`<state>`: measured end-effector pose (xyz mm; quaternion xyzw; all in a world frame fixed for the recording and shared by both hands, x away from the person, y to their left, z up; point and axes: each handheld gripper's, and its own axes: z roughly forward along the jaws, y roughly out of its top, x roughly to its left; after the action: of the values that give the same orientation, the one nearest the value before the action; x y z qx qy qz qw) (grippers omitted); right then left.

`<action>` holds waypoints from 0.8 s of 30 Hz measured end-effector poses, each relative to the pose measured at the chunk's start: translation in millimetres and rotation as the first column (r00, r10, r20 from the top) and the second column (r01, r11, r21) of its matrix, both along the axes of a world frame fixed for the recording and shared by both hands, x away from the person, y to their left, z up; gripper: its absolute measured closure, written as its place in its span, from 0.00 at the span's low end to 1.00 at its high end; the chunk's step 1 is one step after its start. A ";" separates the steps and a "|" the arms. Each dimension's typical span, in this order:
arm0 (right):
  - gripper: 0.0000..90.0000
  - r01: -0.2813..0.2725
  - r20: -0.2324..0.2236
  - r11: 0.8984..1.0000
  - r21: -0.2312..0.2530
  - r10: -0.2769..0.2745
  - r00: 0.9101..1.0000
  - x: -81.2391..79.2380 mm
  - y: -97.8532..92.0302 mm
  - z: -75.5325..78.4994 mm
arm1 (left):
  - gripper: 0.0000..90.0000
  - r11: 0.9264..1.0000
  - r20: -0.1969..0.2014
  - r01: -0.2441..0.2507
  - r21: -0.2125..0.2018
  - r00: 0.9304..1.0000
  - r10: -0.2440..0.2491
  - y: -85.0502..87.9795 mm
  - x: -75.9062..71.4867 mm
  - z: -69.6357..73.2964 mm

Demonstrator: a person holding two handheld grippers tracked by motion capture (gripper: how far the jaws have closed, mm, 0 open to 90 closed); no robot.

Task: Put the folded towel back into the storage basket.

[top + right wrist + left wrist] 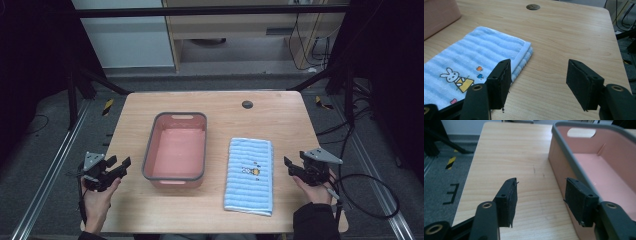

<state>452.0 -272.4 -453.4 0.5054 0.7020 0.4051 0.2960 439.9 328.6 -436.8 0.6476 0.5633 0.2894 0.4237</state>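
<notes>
1. My left tool [119, 165] is released, jaws spread wide with nothing between them. In the left gripper view only bare wood shows in the gap.
2. It hangs low over the left edge of the table [225, 107], angled toward the pink bin [176, 150], near it but apart. In the left gripper view one jaw sits in front of the bin's near wall; can't tell if it touches.
3. My right tool [290, 167] is also released, jaws wide apart and empty.
4. It sits at the table's right edge, jaws pointing toward the blue towel [250, 175], just beside its right side and not on it. In the right gripper view one jaw overlaps the towel's folded edge, the other stands over bare wood.
5. My hands hold both tools from the near side, a dark sleeve on the right arm and a cable trailing off the right tool.
6. The towel is folded, striped light blue with a small rabbit print [455, 77], lying flat right of centre, long side running away from me.
7. The bin is pink with a grey rim, empty, left of the towel with a gap between them.
8. A small dark round hole [247, 104] sits at the table's far side.
</notes>
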 end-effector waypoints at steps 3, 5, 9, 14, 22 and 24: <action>0.43 -0.003 0.004 1.000 0.002 0.003 1.000 -1.7 -0.2 2.3 | 0.49 1.000 0.025 0.021 0.005 0.999 -0.021 -2.6 -3.5 7.7; 0.44 -0.014 0.005 1.000 0.014 0.014 1.000 -2.5 0.3 5.6 | 0.49 0.999 0.048 0.033 0.004 0.998 -0.033 -6.3 -7.0 14.8; 0.45 -0.063 -0.002 0.997 0.046 0.064 0.998 -3.6 3.9 10.6 | 0.47 0.999 0.074 0.039 0.005 0.996 -0.039 -10.2 -9.3 19.1; 0.45 -0.069 0.009 0.997 0.042 0.069 0.998 -3.5 6.5 14.3 | 0.45 0.998 0.091 0.057 -0.004 0.994 -0.057 -16.1 -11.3 24.6; 0.41 -0.070 0.013 0.996 0.053 0.070 0.997 0.4 5.7 24.5 | 0.37 0.995 0.096 0.096 0.003 0.991 -0.096 -26.9 -13.5 30.5; 0.41 -0.071 0.020 0.996 0.056 0.070 0.997 0.7 5.2 26.5 | 0.37 0.995 0.100 0.100 0.004 0.990 -0.100 -29.4 -14.2 31.9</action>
<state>452.8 -267.2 -426.9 0.4849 0.7047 0.4398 0.2735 425.7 299.1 -405.0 0.6594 0.5083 0.2998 0.4658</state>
